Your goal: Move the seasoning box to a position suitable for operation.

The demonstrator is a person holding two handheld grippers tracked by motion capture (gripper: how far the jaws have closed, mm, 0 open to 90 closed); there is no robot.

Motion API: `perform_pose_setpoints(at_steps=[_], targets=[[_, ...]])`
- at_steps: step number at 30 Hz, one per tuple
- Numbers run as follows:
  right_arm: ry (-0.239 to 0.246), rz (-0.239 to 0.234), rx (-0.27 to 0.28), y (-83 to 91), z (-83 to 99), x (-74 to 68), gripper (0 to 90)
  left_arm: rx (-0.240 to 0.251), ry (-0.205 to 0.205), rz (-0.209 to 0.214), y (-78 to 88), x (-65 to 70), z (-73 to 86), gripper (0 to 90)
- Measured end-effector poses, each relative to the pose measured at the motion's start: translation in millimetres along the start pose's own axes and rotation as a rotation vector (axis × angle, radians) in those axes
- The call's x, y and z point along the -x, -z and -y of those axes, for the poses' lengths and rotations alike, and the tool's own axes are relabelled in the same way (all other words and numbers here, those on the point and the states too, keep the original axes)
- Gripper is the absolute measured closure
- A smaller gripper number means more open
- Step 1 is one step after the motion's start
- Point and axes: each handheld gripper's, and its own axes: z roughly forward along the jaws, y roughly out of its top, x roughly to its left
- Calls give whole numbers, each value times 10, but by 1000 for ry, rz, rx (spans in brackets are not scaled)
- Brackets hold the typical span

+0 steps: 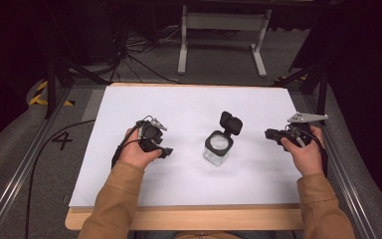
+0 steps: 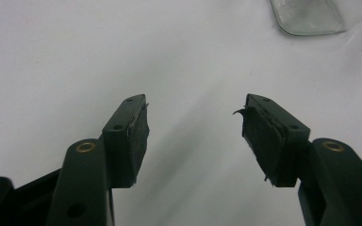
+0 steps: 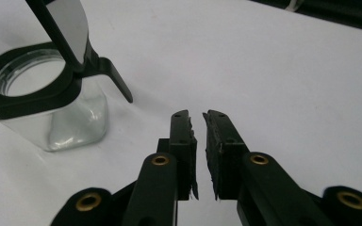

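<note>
Standing between both hands, the jar (image 1: pixel 218 148) lies clear of the left fingers (image 2: pixel 134 136), spread empty, and the right fingers (image 3: pixel 184 141), nearly closed, empty.

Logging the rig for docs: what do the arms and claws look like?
Tan sleeves on both forearms. Left claw and right claw: black jaws, worn black pads, brass rivets. A black cable trails from the left one; a grey three-cornered plate tops the right.

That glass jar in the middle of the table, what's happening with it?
A person sits at a white table with a hand-held gripper in each hand. Between them stands a square clear glass jar with a black collar, its black hinged lid flipped open. Neither gripper touches it: the left hand-held gripper rests open on the table, and the right hand-held gripper, nearly shut and empty, points toward the jar.
</note>
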Motion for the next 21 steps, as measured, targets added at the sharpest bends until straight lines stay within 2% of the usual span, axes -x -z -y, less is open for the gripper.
perform_pose_setpoints(at_steps=[1,3,8,13,16,21], targets=[[-7,-3,-6,-3,27,7,813,18,14,1,19,-12,8,419],[-11,-8,-8,-10,59,18,810,24,16,9,40,-17,8,417],[-15,-17,-18,-44,103,16,786,47,5,22,97,13,14,419],[6,-29,-12,-59,78,-45,796,46,-13,33,154,43,6,419],[10,-49,-2,-57,55,-78,773,65,-12,39,168,80,3,419],[54,-77,27,-42,-54,-161,747,59,-31,42,228,132,52,415]])
